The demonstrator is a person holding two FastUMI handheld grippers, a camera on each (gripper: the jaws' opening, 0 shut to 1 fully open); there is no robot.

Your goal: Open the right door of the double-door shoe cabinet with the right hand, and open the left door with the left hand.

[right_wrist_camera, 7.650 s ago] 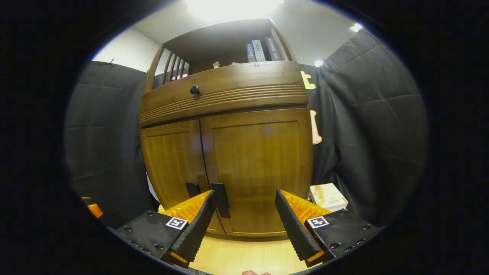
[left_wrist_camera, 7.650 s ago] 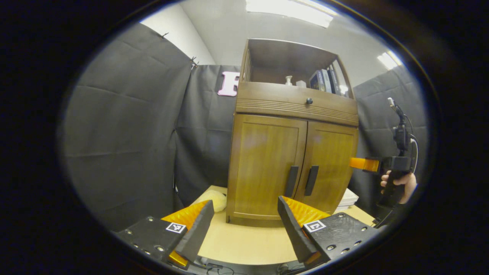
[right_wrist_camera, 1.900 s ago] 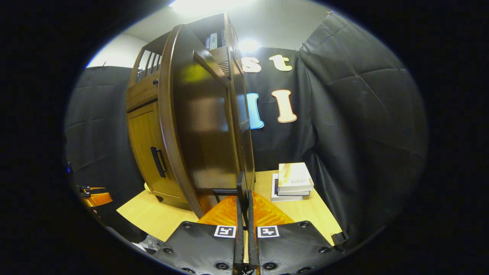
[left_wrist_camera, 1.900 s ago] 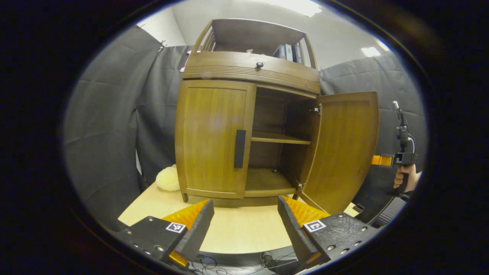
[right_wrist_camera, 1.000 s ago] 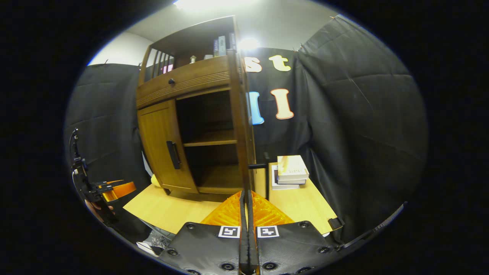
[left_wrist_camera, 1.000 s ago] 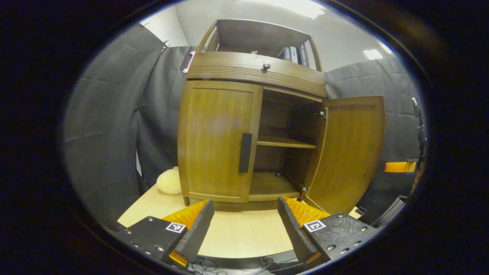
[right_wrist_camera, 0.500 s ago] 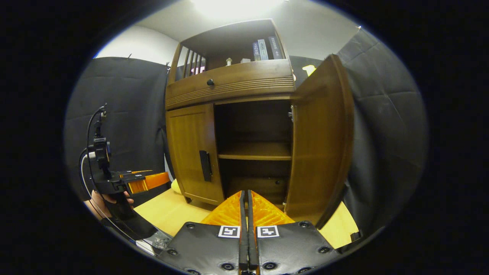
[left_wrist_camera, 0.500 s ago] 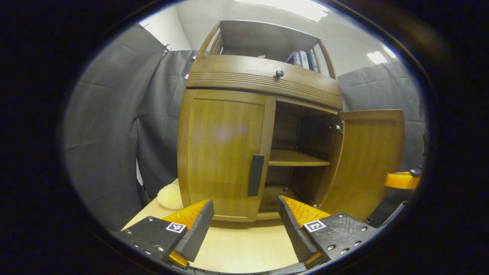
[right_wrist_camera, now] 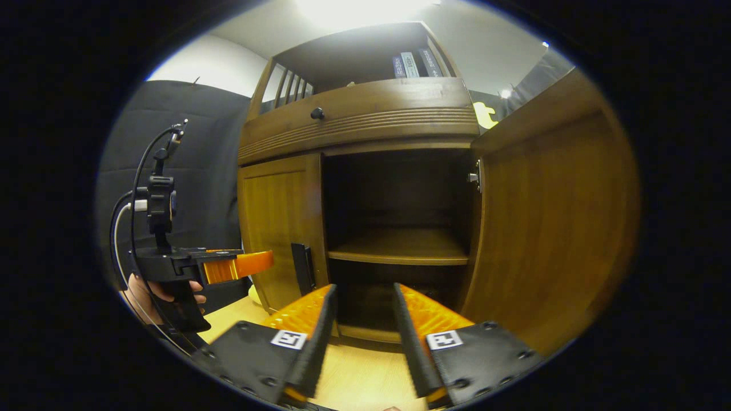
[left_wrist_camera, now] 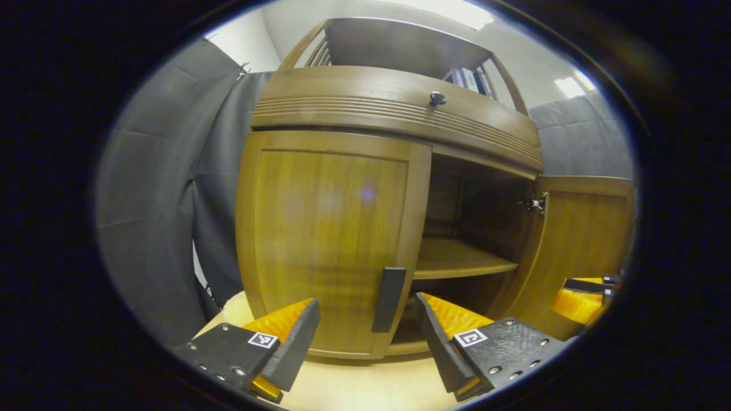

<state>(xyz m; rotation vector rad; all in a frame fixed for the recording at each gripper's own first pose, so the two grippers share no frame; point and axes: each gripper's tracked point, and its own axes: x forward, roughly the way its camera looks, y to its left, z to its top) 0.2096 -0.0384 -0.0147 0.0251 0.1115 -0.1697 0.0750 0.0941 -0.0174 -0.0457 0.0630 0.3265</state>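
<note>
Since half a second ago, the right gripper (right_wrist_camera: 364,319) has been parted to a narrow gap, nothing held. Spread wide and empty, the left gripper (left_wrist_camera: 366,331) has been brought closer to the shut left door (left_wrist_camera: 325,240); its handle (left_wrist_camera: 388,299) is seen between the fingers. The right door (right_wrist_camera: 548,217) is swung open.

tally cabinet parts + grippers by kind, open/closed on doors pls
Wooden cabinet doors: 2, left door closed, right door open
Black bar handle: 1
Round dark drawer knob: 1
Inner wooden shelf: 1
Grippers: 2, left gripper, right gripper
Total: 7
</note>
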